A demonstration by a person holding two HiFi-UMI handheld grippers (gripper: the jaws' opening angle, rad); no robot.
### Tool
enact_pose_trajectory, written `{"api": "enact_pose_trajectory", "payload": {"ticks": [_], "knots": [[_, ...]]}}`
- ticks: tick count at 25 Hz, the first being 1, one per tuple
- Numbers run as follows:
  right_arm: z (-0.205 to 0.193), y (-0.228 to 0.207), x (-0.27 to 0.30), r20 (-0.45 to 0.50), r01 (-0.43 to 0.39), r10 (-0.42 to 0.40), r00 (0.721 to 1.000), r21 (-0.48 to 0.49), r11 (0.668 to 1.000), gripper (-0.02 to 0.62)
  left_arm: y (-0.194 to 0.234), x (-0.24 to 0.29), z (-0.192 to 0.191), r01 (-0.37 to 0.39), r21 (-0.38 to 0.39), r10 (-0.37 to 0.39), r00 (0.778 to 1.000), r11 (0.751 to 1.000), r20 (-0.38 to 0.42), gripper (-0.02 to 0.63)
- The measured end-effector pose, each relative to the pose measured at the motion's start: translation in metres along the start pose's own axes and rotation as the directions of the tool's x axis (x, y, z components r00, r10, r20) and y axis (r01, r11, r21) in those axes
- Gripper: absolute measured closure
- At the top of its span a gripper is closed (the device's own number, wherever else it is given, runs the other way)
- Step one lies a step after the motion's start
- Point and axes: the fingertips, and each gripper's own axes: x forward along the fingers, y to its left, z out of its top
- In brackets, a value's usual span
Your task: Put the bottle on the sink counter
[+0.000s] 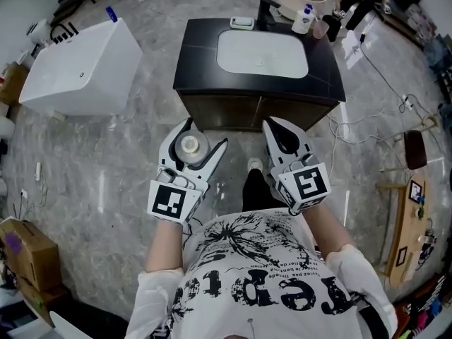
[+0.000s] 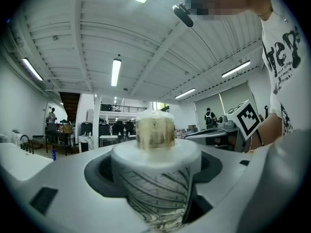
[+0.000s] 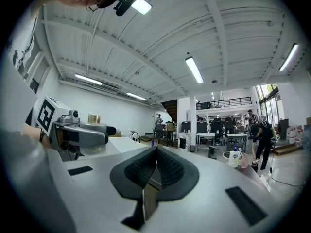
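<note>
One bottle (image 1: pixel 189 145) stood upright, cap up, clamped between the jaws of the left gripper (image 1: pixel 203 138). Its patterned label showed no readable writing. Straight ahead and well apart lay the sink counter (image 1: pixel 201 48). The right gripper (image 1: pixel 281 134) was empty, its jaws pressed together.

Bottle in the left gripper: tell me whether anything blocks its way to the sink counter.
Nothing visible does. The left gripper holds the bottle short of the sink counter, with only floor between. The counter's front and left edges are bare; a soap dish, faucet and white bottle stand along its back.
</note>
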Motion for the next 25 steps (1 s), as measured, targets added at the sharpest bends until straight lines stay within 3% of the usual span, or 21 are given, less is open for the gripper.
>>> {"api": "enact_pose_trajectory", "payload": {"ticks": [13, 25], "knots": [[0.015, -0.202, 0.182, -0.011, -0.127, 0.127, 0.992, 0.002, 0.992, 0.581, 0.101, 0.240, 0.021, -0.123, 0.023, 0.123, 0.992, 0.992, 0.018, 0.258], [-0.025, -0.279, 0.299, -0.094, -0.150, 0.155, 0.984, 0.054, 0.987, 0.581, 0.180, 0.357, -0.028, -0.130, -0.029, 0.127, 0.988, 0.991, -0.086, 0.258]]}}
